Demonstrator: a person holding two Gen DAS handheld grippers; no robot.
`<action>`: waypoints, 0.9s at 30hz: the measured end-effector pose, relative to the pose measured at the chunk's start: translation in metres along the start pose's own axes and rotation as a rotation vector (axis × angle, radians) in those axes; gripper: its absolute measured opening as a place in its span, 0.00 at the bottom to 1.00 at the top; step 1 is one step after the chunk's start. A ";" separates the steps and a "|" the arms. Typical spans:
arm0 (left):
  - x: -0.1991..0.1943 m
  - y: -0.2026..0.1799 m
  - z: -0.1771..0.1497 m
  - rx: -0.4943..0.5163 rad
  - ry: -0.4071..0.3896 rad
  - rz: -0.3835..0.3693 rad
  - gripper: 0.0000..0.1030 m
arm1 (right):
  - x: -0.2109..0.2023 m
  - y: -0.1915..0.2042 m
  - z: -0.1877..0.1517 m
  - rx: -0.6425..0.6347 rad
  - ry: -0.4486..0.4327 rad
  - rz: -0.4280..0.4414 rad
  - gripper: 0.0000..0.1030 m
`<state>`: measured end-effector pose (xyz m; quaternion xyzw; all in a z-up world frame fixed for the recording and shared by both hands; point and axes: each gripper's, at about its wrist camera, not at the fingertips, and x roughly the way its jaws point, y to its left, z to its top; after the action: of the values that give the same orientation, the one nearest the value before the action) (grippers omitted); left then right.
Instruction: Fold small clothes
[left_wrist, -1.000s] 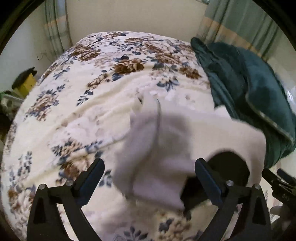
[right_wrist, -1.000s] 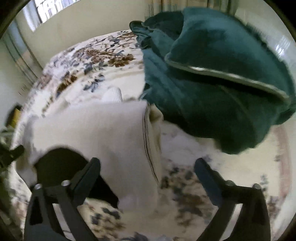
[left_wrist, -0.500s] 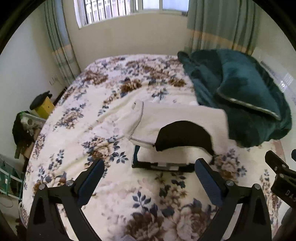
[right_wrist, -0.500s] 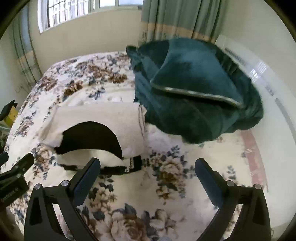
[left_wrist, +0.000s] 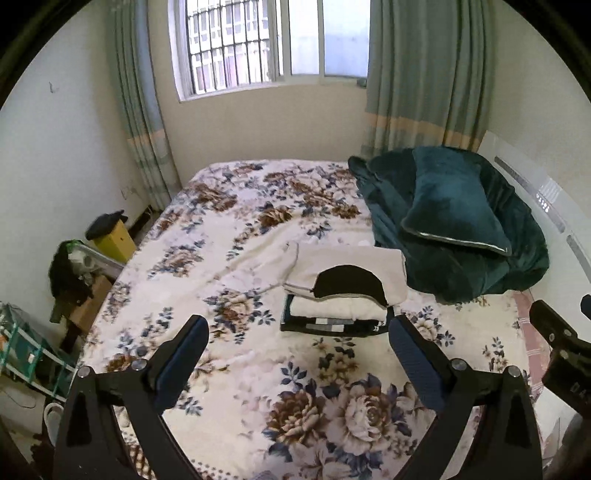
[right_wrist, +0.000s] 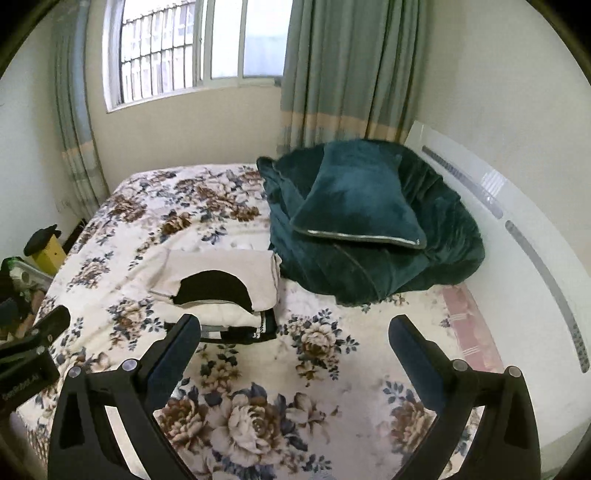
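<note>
Item one: a stack of folded clothes (left_wrist: 341, 295), which we find at the middle of the bed, just left of the dark green bedding. The top piece is a cream garment (left_wrist: 354, 263) with a black patch (left_wrist: 347, 282) on its near side, folded flat; beneath it sits another cream piece (left_wrist: 334, 308), and at the bottom a dark garment (left_wrist: 325, 326) with pale trim, its edge showing on the near side. From the right wrist view we see the same stack (right_wrist: 221, 291) left of centre, with the dark bottom layer peeking out at its right corner. Item two: our left gripper (left_wrist: 297, 339), held above the near part of the bed and clear of the stack, its jaws spread wide with nothing between them. Item three: our right gripper (right_wrist: 293, 338), likewise above the near bedspread, jaws wide apart and holding nothing. Item four: the bed (left_wrist: 236, 229), covered in a cream bedspread with brown and blue flowers. Item five: a dark green blanket (left_wrist: 476, 273) heaped at the right, with a matching pillow (left_wrist: 448, 208) lying on top. Item six: a barred window (left_wrist: 258, 44) in the far wall, flanked by grey-green curtains (left_wrist: 421, 74). Item seven: a yellow box (left_wrist: 110, 240) on the floor at the left.
</note>
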<state>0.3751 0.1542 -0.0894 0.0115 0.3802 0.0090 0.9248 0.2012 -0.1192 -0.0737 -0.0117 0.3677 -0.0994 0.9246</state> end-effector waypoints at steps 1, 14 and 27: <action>-0.010 0.001 -0.001 -0.002 -0.009 -0.006 0.97 | -0.014 -0.001 -0.001 0.003 -0.009 0.010 1.00; -0.092 0.001 -0.025 -0.009 -0.058 -0.029 0.97 | -0.140 -0.017 -0.023 -0.003 -0.098 0.041 1.00; -0.112 -0.004 -0.033 -0.018 -0.083 -0.015 1.00 | -0.156 -0.024 -0.029 -0.018 -0.103 0.031 1.00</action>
<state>0.2719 0.1481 -0.0342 0.0007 0.3412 0.0050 0.9400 0.0661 -0.1112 0.0132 -0.0195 0.3204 -0.0809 0.9436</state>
